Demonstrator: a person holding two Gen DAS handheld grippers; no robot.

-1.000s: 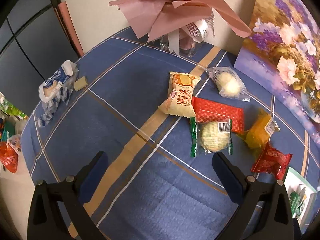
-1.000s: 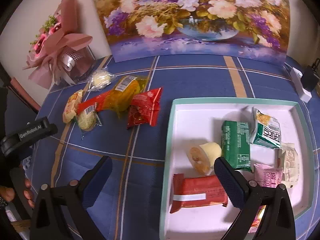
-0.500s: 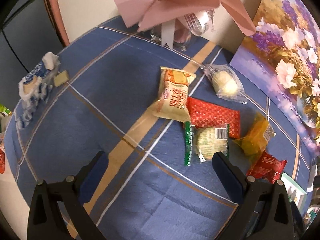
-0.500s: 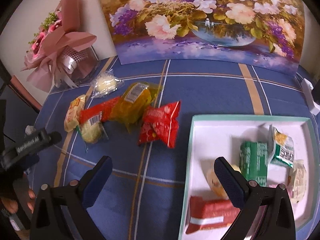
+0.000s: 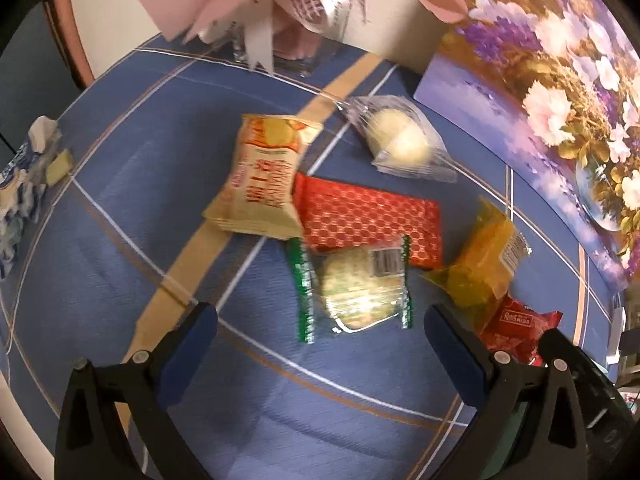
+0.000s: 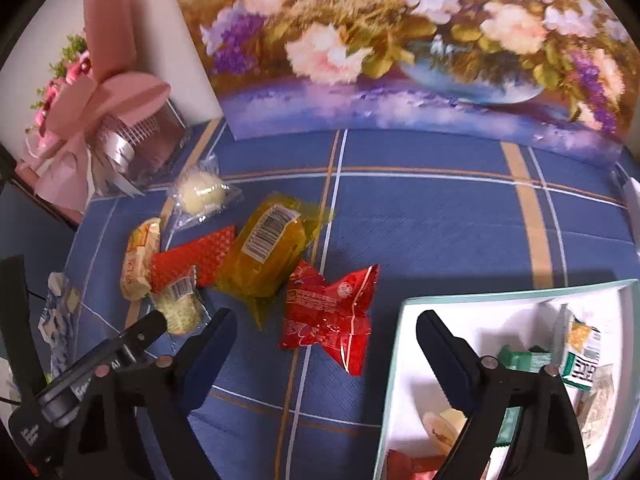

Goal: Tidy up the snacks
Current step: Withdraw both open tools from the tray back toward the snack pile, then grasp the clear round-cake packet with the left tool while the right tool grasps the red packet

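Now the right gripper (image 6: 326,328), jaws closing and empty, should straddle the red candy-style packet (image 6: 330,316) squarely; the left gripper (image 5: 320,324) gapes open.

A: What sort of place is this?

B: A home, I'd say, likely a living or dining room. The table wears a blue woven tablecloth (image 6: 420,216) crossed by tan and white stripes, the household kind.

A: Anything else domestic?

B: Leaning on the cream wall at the table's back edge is a large unframed painting of pink, white and purple flowers in a blue bowl (image 6: 400,48). Beside it stands a gift bouquet wrapped in dusty-pink paper with a silver ribbon (image 6: 96,120).

A: And the food?

B: Individually wrapped shop-bought snacks, such as a crinkled red foil packet (image 6: 332,316), lie loose on the cloth, and more sit in a shallow white cardboard box with a mint-green rim (image 6: 404,312).
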